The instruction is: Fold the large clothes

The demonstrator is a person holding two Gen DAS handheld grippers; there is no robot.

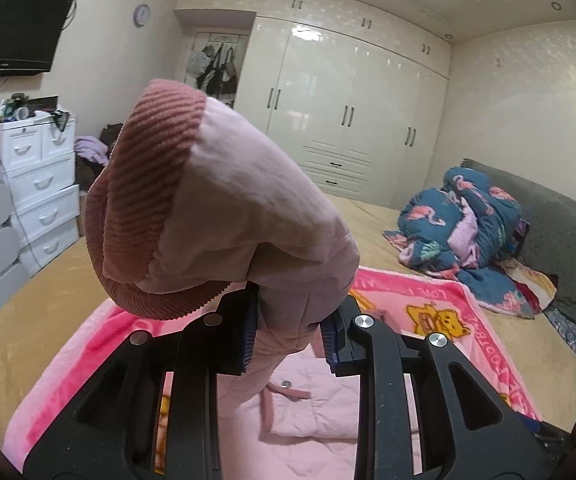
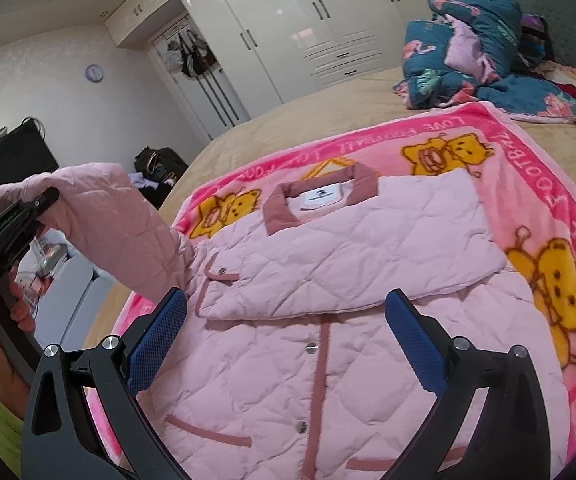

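Pink quilted jacket (image 2: 327, 280) lies front-up on a pink bear-print blanket (image 2: 527, 184) spread over the tan bed (image 2: 288, 120). At left, the left gripper (image 1: 288, 336) is clamped on the jacket's sleeve (image 1: 224, 200), lifted clear of the blanket, ribbed cuff uppermost. At right, the right gripper (image 2: 286, 340) hangs above the jacket's front, jaws wide apart, holding nothing. One sleeve lies folded across the chest.
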